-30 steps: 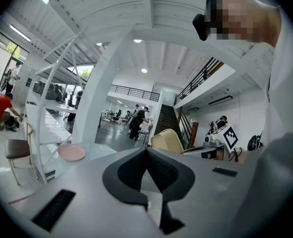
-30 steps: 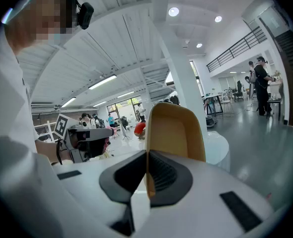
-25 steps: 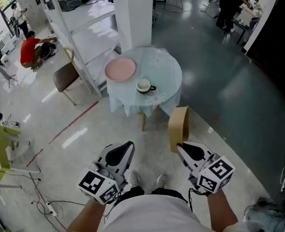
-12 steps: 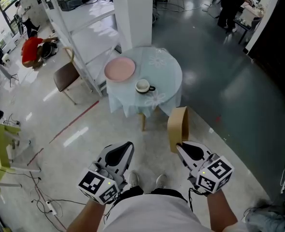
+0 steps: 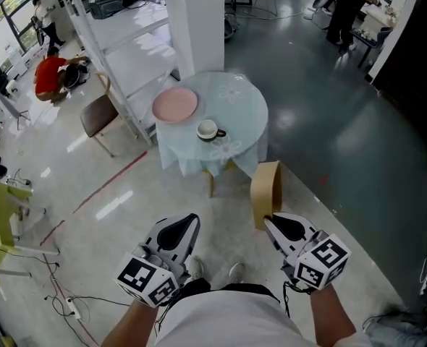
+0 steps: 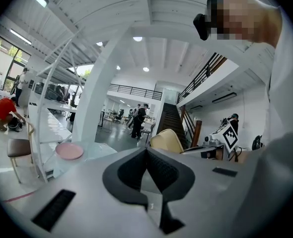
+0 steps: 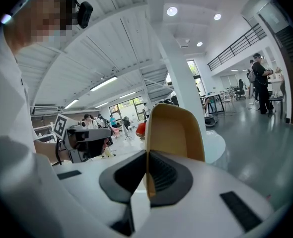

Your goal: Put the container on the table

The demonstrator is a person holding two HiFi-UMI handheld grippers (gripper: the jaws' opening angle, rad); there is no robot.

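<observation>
Head view: a tan curved plastic container [image 5: 266,186] is clamped in the right gripper [image 5: 273,220], well apart from the round blue-clothed table [image 5: 248,103] at twelve o'clock. The left gripper [image 5: 189,220] is closed on nothing; placing is judged not yet done.

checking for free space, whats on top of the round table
On the table: a pink plate and a white cup. Its cloth hides the surface underneath.

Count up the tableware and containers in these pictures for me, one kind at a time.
pink plate: 1, on the round table
white mug: 1, on that table
tan container: 1, clamped in the right gripper
Total: 3
</observation>
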